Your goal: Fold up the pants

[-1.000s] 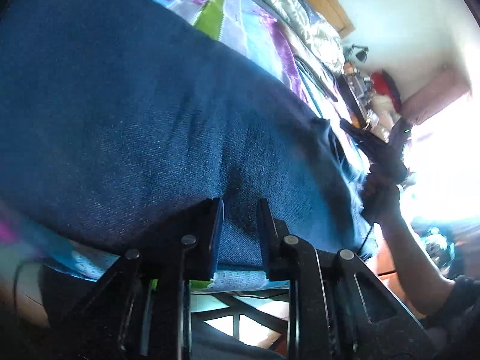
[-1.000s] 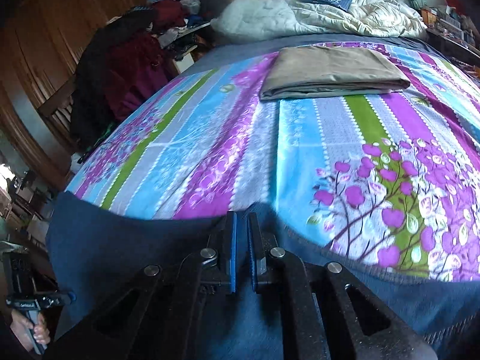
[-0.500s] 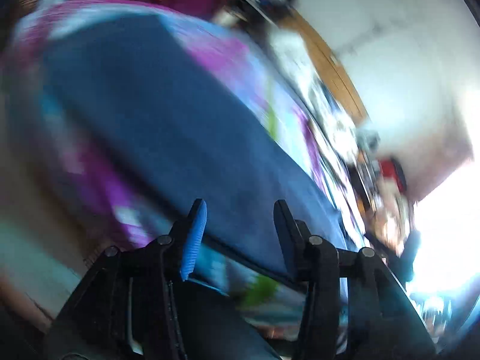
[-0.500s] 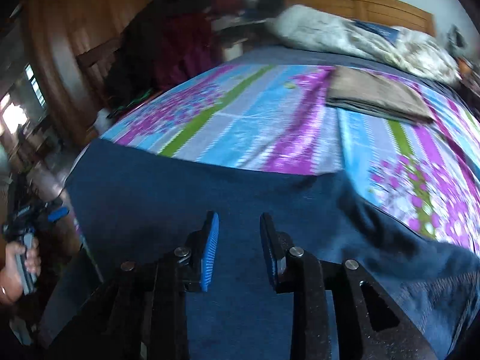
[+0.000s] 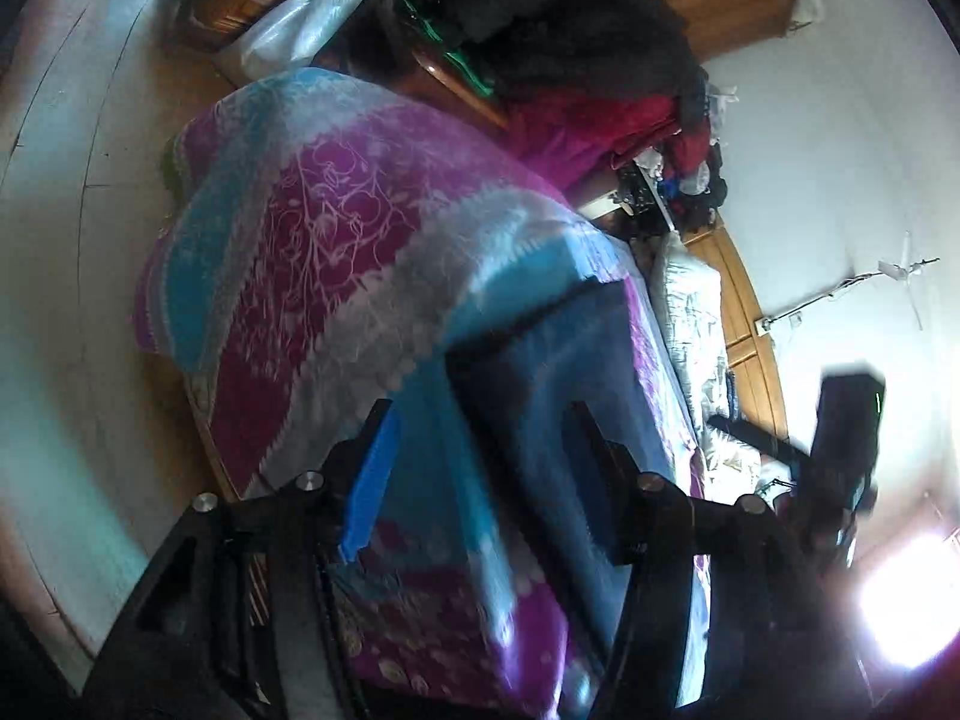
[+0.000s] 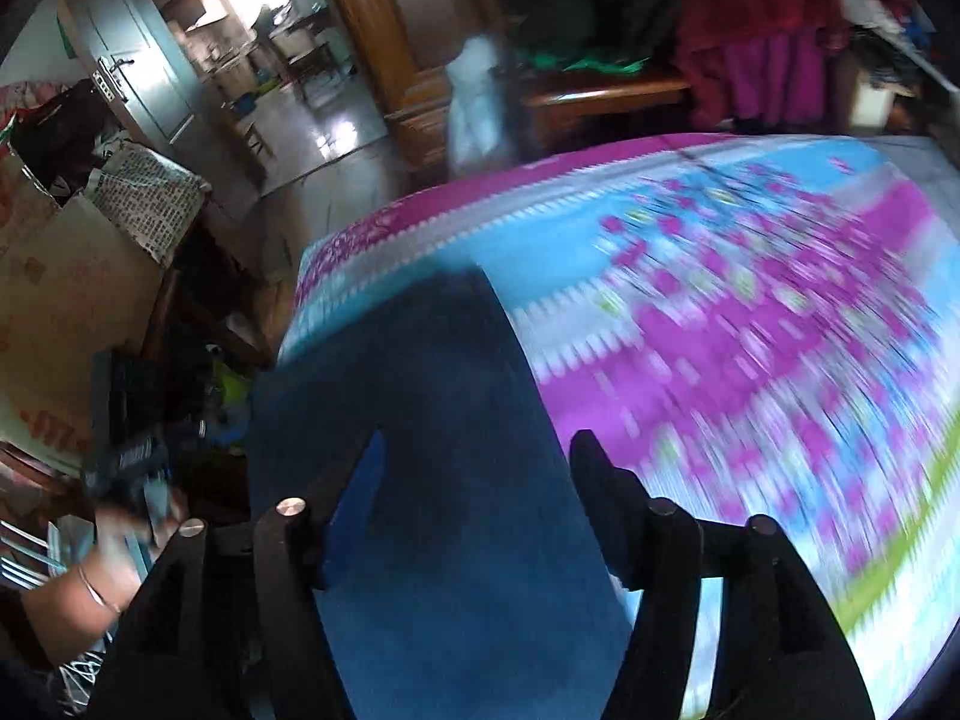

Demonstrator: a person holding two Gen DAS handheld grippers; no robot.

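Dark blue denim pants (image 6: pixel 444 396) lie flat near the edge of a bed with a purple, blue and grey flowered cover (image 6: pixel 750 312). My right gripper (image 6: pixel 474 480) hovers over the pants, open, with nothing between its fingers. In the left wrist view the pants (image 5: pixel 540 372) show as a blurred dark blue strip on the bed cover (image 5: pixel 312 252). My left gripper (image 5: pixel 480 468) is open and holds nothing, just above the pants' end. The right gripper (image 5: pixel 846 438) appears blurred at the right. Both views are motion-blurred.
A heap of dark and red clothes (image 5: pixel 576 60) lies on a wooden bench beside the bed. A cardboard box (image 6: pixel 66 282) and clutter stand left of the bed. A person's hand (image 6: pixel 78 594) shows at lower left. An open door (image 6: pixel 138 78) leads to another room.
Both grippers went from shut on the pants' edge to wide open, letting the fabric go. Both cameras swung left toward the bed's corner, and the pants now lie flat.
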